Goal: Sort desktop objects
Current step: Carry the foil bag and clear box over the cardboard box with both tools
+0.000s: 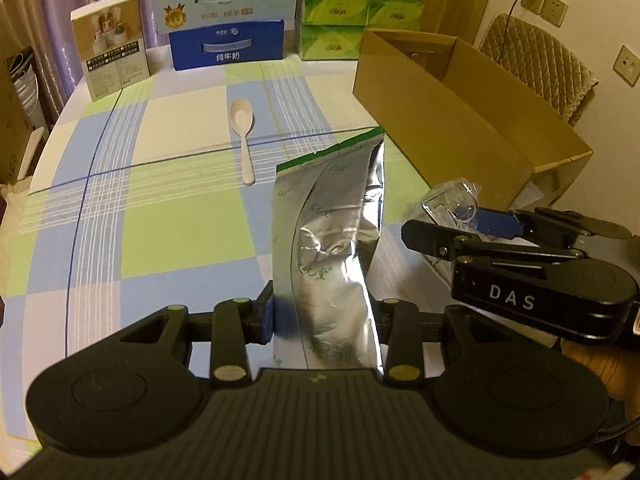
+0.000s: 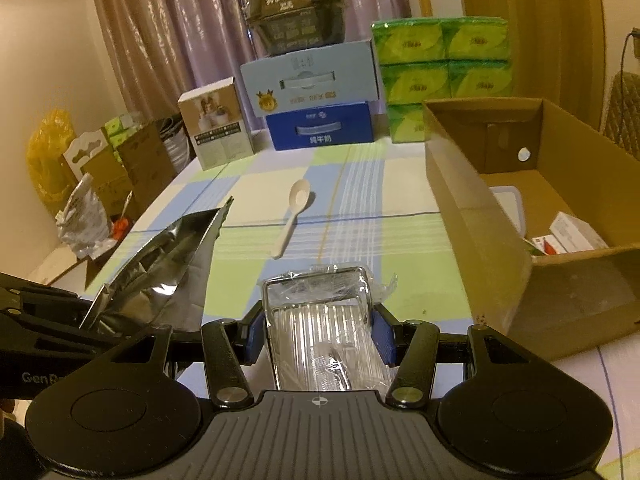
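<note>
Left wrist view: one foil pouch [image 1: 328, 256], one spoon [image 1: 242, 136], one cardboard box [image 1: 452, 120].

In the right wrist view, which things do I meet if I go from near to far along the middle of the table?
Right tool shut on the clear plastic pack → white spoon → dark blue milk box → light blue box stacked on it → dark carton on top, before the curtain.
</note>
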Available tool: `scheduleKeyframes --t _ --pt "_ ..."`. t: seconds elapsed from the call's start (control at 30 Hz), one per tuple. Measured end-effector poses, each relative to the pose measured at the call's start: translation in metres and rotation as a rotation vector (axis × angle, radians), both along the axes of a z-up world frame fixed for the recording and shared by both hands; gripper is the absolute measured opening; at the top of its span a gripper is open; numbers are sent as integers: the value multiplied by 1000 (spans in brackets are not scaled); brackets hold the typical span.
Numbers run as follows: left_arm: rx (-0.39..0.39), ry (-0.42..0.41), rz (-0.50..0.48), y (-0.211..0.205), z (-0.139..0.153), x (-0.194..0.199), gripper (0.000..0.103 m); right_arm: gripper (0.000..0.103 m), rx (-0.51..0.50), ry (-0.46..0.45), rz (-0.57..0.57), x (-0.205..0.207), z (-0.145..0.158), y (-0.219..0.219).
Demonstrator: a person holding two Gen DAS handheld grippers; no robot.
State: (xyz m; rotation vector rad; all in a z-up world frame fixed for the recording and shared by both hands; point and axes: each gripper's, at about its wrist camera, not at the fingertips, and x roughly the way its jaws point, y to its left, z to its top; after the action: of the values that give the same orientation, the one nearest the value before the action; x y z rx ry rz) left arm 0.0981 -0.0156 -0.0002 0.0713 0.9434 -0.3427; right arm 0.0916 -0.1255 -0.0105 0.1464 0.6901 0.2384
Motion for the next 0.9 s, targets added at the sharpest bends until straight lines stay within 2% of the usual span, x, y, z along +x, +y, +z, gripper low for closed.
scheduleKeyframes --t 0.23,0.6,0.9 --pt "-1 -23 -10 -9 11 -10 33 51 27 -15 -21 -15 15 -15" --pt "-21 -55 -36 -29 30 -12 33 51 -18 -103 -63 -23 60 -39" --pt "-44 -78 -77 -59 45 -6 33 51 -50 -127 -137 -23 77 -83"
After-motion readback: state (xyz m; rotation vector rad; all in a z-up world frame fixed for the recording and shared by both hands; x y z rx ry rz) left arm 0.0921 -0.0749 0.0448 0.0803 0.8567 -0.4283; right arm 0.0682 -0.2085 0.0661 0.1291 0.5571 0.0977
